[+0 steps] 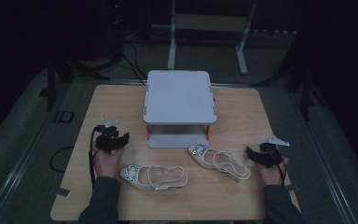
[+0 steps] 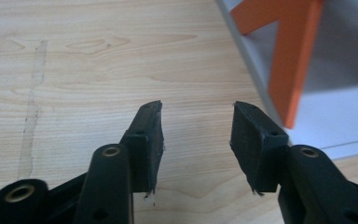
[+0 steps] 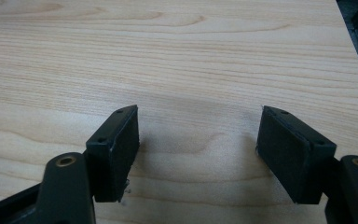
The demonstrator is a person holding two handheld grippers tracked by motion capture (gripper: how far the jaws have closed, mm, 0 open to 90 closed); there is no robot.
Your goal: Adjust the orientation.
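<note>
Two beige slingback shoes on the table, both grippers empty and spread.

Left black two-jaw gripper sits just above-left of the left beige jewelled-buckle shoe, jaws apart over bare light wooden table; that shoe's long axis runs left-right, toe toward this gripper. Right black gripper, jaws wide apart, nothing held, is just beside the heel end of the right beige shoe, which lies diagonally, toe toward the grey two-tier rack with orange posts. Each hand nearer its own shoe.
</note>
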